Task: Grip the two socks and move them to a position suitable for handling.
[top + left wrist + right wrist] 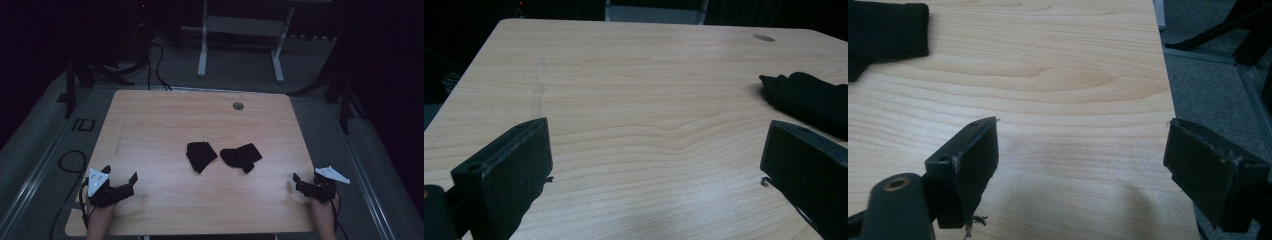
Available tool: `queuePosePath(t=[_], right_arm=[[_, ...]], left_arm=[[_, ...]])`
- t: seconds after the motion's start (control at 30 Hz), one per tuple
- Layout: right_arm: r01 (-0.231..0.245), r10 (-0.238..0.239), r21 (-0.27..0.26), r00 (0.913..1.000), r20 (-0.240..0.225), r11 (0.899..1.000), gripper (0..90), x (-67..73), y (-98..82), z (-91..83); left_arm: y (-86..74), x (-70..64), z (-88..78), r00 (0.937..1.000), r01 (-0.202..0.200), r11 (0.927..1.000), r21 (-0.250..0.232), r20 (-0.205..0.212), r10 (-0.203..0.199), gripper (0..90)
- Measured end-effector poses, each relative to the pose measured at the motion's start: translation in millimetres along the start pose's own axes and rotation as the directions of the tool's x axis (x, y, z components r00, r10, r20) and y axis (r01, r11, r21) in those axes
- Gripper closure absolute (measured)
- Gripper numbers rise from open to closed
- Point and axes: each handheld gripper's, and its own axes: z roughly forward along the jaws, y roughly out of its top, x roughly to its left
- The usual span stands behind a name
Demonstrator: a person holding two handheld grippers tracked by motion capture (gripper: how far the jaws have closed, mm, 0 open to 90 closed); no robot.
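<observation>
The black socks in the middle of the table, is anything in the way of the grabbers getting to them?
Nothing visible is. Only bare wooden table lies between the open left gripper and the left black sock, and between the open right gripper and the right black sock. Both grippers sit near the table's front corners, holding nothing.

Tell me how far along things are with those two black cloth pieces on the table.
Nothing looks done yet. The two black cloth pieces, one beside the other, lie crumpled mid-table, close together. Nothing is in hand: the left gripper and right gripper sit open near the table's front corners, apart from the cloth. Whatever handling is intended is all still left.
</observation>
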Motion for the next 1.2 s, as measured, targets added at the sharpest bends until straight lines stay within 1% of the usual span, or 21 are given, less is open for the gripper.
queuePosePath(t=[0.07, 0.2, 0.27, 0.33, 0.5, 0.57, 0.6, 0.63, 0.7, 0.77, 0.8, 0.87, 0.9, 0.97, 1.03, 1.1, 1.13, 1.17, 1.2], right_arm=[[-0.013, 0.013, 0.012, 0.9999, -0.008, 1.0, 14.5, -1.2, 0.2, 0.6], [-0.021, 0.022, 0.007, 0.9993, -0.03, 1.0, 14.5, -2.9, 0.0, 0.2], [-0.033, 0.033, 0.006, 0.9987, -0.039, 0.999, 14.5, -4.5, -0.1, 0.0], [-0.048, 0.048, 0.004, 0.9978, -0.046, 0.999, 14.5, -5.8, -0.2, -0.2], [-0.046, 0.046, 0.001, 0.9967, -0.067, 0.999, 15.6, -6.1, -0.1, -0.1], [-0.053, 0.053, 0.004, 0.9951, -0.084, 0.999, 15.1, -7.4, 0.0, 0.2], [-0.054, 0.054, 0.002, 0.9928, -0.107, 0.999, 13.7, -8.4, -0.1, 0.0], [-0.063, 0.063, -0.002, 0.9905, -0.122, 0.998, 13.7, -8.8, -0.4, -0.6], [-0.086, 0.086, 0.008, 0.9871, -0.135, 0.996, 14.4, -7.8, 1.5, -2.0], [-0.083, 0.083, 0.006, 0.9869, -0.138, 0.997, 14.5, -6.5, 3.3, -2.8], [-0.056, 0.056, 0.002, 0.9907, -0.125, 0.998, 14.5, -2.7, 9.5, -4.4], [-0.05, 0.048, -0.006, 0.99, -0.133, 0.999, 14.3, -0.7, 14.7, -5.5], [-0.051, 0.049, -0.01, 0.989, -0.139, 0.999, 14.1, 0.5, 17.6, -5.5], [-0.036, 0.034, -0.009, 0.9886, -0.147, 0.999, 13.7, 3.0, 22.8, -5.3], [-0.02, 0.018, -0.01, 0.9899, -0.141, 1.0, 13.5, 6.8, 27.2, -4.3], [-0.009, 0.008, -0.006, 0.9869, -0.161, 1.0, 13.5, 10.3, 31.5, -2.0], [-0.009, 0.008, -0.006, 0.9869, -0.161, 1.0, 13.5, 10.3, 31.5, -2.0], [-0.004, 0.003, -0.003, 0.9834, -0.181, 1.0, 13.5, 15.1, 36.3, 1.1], [-0.004, 0.004, -0.003, 0.9815, -0.191, 1.0, 13.5, 17.0, 38.0, 2.3]], left_arm=[[-0.1, -0.2, -0.1, 1.0, -0.003, 1.0, -0.002, 0.003, 0.003, 0.5], [0.1, -0.6, 0.0, 1.0, -0.005, 1.0, 0.0, 0.005, 0.005, 0.5], [-0.2, -1.0, 0.9, 0.9999, 0.002, 1.0, 0.005, 0.01, -0.002, 0.5], [-0.5, -1.4, 1.7, 0.9999, 0.0, 0.9999, 0.014, 0.013, 0.0, 0.5], [0.2, -2.9, 0.8, 0.9999, -0.001, 1.0, 0.007, 0.012, 0.001, 0.5], [0.6, -3.3, 0.6, 0.9999, -0.004, 1.0, 0.008, 0.012, 0.004, 0.5], [0.7, -3.4, 0.6, 0.9999, -0.002, 1.0, 0.007, 0.014, 0.002, 0.5], [0.9, -3.3, 0.6, 0.9999, 0.0, 1.0, 0.006, 0.014, 0.0, 0.5], [0.9, -3.0, 0.9, 0.9999, 0.006, 1.0, 0.003, 0.011, -0.006, 0.5], [1.0, -2.6, 0.7, 0.9998, 0.012, 0.9999, -0.001, 0.014, -0.011, 0.5], [1.3, -2.4, 0.0, 0.9992, 0.032, 0.9994, -0.015, 0.023, -0.032, 0.4], [1.9, -2.2, -1.1, 0.9987, 0.036, 0.9989, -0.03, 0.036, -0.035, 0.5], [2.2, -2.6, -1.3, 0.9989, 0.029, 0.9991, -0.03, 0.037, -0.028, 0.5], [1.7, -4.6, -0.6, 0.9995, -0.006, 0.9997, -0.024, 0.031, 0.007, 0.5], [1.3, -7.1, 0.1, 0.9988, -0.033, 0.9993, -0.016, 0.034, 0.034, 0.5], [1.7, -9.7, 0.3, 0.9981, -0.039, 0.999, -0.023, 0.047, 0.04, 0.4], [1.7, -9.7, 0.3, 0.9981, -0.039, 0.999, -0.023, 0.047, 0.04, 0.5], [2.2, -12.2, 0.1, 0.9975, -0.044, 0.9986, -0.029, 0.054, 0.046, 0.5], [2.4, -13.1, 0.1, 0.9973, -0.045, 0.9985, -0.03, 0.057, 0.047, 0.5]])
